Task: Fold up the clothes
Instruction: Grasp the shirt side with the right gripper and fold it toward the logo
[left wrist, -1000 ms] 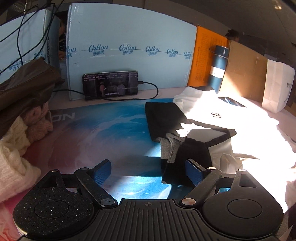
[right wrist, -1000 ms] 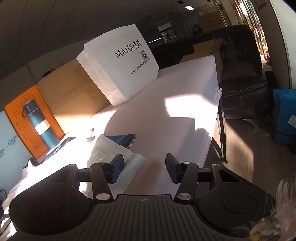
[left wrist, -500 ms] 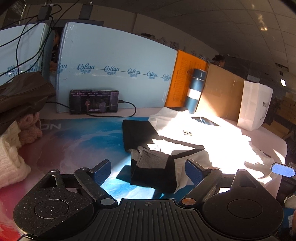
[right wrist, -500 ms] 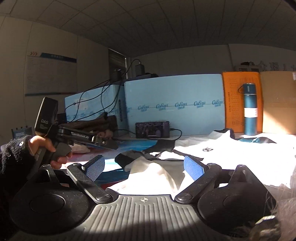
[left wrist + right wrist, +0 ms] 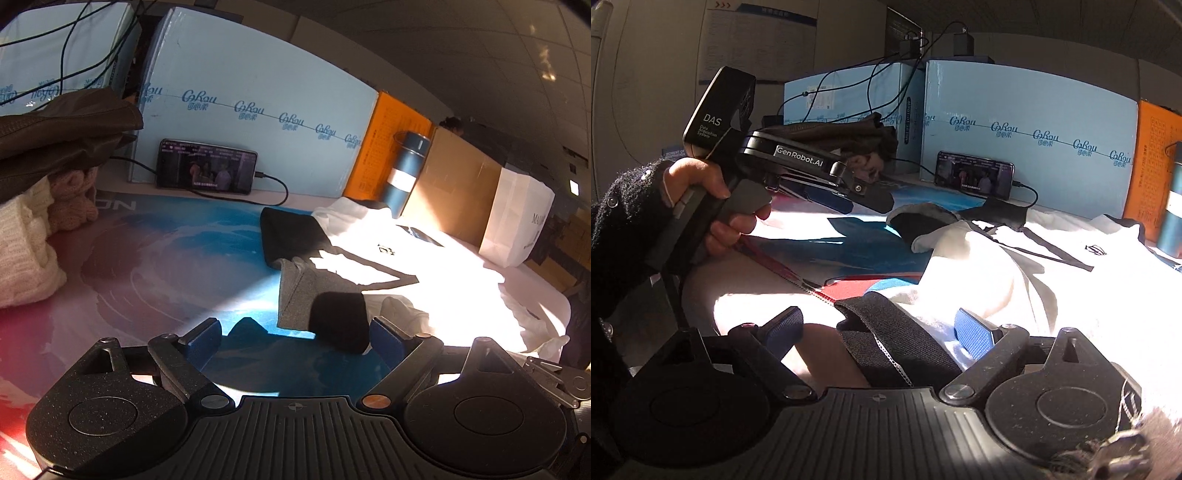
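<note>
Glaring sunlight is washing out much of the white shirt lying across the surface, black cuff pointing toward the wide-open left gripper; the right gripper is gaping over the hem.

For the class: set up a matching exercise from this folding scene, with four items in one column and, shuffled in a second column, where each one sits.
Things:
1. smartphone with lit screen
2. tall blue metal flask
3. white paper bag with printed letters
4. cream knitted sweater

Places:
A. standing in front of the orange board
B. at the far right, beside the brown cardboard
C. heaped at the table's left edge, under darker clothes
D. leaning on the pale blue box, cable plugged in

Pairs: 1-D, 2-A, 3-B, 4-C
</note>
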The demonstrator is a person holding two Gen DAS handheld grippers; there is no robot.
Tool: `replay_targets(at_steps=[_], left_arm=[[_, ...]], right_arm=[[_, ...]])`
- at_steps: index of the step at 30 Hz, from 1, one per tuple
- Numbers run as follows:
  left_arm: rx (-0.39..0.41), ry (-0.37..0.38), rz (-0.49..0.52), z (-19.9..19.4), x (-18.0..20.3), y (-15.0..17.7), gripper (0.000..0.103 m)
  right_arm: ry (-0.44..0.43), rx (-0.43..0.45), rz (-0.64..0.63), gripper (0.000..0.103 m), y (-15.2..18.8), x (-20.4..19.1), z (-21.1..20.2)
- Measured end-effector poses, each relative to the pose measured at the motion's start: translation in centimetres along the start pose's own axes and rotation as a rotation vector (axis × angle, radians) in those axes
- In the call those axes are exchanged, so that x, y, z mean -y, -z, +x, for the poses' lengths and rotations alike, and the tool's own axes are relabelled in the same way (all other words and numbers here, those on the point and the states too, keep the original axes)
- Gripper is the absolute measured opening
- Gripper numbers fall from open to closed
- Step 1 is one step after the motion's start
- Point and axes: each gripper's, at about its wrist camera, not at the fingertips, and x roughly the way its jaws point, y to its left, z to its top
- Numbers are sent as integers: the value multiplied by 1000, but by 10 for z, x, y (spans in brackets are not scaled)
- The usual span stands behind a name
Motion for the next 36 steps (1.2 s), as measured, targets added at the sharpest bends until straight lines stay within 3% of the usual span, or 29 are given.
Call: replay_targets(at_steps=[1,2,3,8,14,17,23,32,34,36], left_arm=[[-4,4,-12,1,-2,0,90],[-6,6,-23,1,-4,1,90],[-6,6,-34,1,-6,1,90],[-3,3,-53,2,-8,1,90],[-20,-30,-13,7,-1,-2,90],[-37,-50,34,14,5,-8,90],[3,-118,55,20,6,-24,90],[-124,-253,299,56,24,-26,90],[-120,-261,318,56,25,-26,91],[-94,-277,321,51,27,-28,91]], right_arm=[[13,1,4,66,0,2,-1],[27,2,11,49,-1,6,-3],[40,2,17,39,-1,9,-5],[16,45,80,12,-2,27,-19],[-151,174,244,11,-4,42,-61],[-163,137,240,11,0,40,-70],[-189,64,162,9,3,26,-84],[-215,-10,112,8,9,23,-104],[-230,-29,128,14,15,22,-104],[-143,37,196,26,21,33,-119]])
